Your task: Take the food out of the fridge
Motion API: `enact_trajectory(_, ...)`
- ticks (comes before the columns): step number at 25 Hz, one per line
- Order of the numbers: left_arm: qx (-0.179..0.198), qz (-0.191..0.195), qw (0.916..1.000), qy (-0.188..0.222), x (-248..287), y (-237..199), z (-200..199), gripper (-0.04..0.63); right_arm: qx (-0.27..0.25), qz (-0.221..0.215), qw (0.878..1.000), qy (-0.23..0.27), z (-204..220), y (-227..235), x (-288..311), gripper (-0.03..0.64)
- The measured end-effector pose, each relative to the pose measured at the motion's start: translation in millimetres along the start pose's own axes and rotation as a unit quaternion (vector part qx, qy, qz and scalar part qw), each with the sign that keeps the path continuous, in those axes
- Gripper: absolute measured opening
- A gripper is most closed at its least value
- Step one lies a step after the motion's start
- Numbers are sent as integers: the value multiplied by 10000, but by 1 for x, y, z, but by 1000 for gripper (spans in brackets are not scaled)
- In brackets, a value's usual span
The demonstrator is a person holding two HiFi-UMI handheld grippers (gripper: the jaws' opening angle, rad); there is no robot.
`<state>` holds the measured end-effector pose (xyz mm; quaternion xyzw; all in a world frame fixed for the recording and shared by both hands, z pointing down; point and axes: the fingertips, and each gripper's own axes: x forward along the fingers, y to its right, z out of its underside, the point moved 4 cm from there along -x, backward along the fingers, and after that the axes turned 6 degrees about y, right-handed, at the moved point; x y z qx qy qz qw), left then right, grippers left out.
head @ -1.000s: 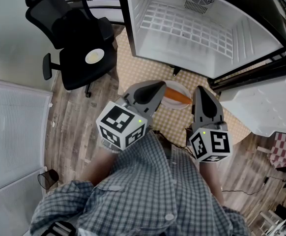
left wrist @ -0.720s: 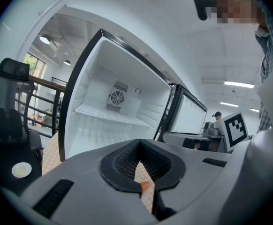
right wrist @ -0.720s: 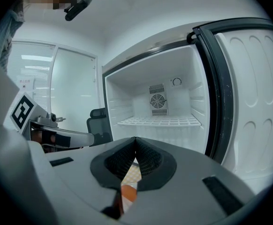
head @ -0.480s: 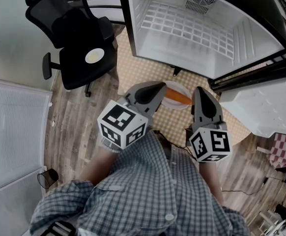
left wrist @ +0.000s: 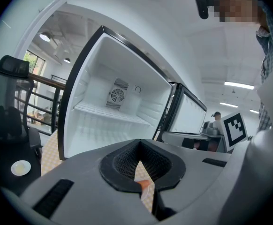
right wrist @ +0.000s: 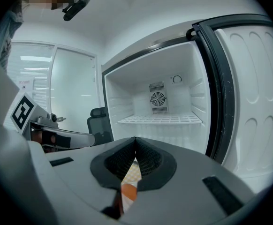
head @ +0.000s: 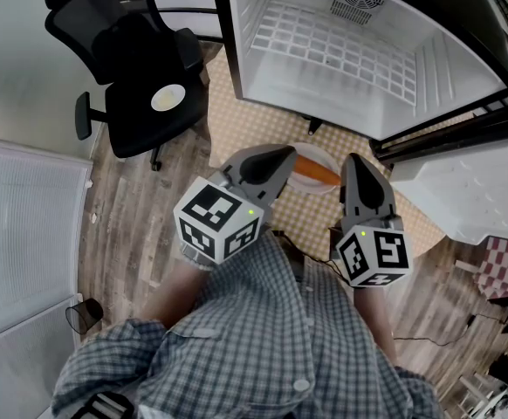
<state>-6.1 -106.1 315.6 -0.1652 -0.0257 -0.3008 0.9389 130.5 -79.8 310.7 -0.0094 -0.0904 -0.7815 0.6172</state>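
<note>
Down on the checked mat (head: 252, 122), the orange carrot (head: 312, 172) lies on a white plate (head: 313, 150) just in front of the open fridge (head: 350, 55), outside it. The left gripper (head: 284, 157) and right gripper (head: 356, 166) hang before the fridge with the carrot between their tips. Both pairs of jaws are pressed together, gripping nothing.

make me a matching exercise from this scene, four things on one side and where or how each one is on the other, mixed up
Things:
1 fridge
2 carrot
3 office chair
4 left claw

States:
a lies on a white plate on the checked mat
b shut, holding nothing
c door open, wire shelf bare
d small round dish on its seat

Pairs: 1-c, 2-a, 3-d, 4-b
</note>
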Motion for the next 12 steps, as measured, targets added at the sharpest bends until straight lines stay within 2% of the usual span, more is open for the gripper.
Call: enact_trajectory(12,-26,26,10000,-40,-1,-1,1,5,7,-63,10000,-58,2,-4,1,9)
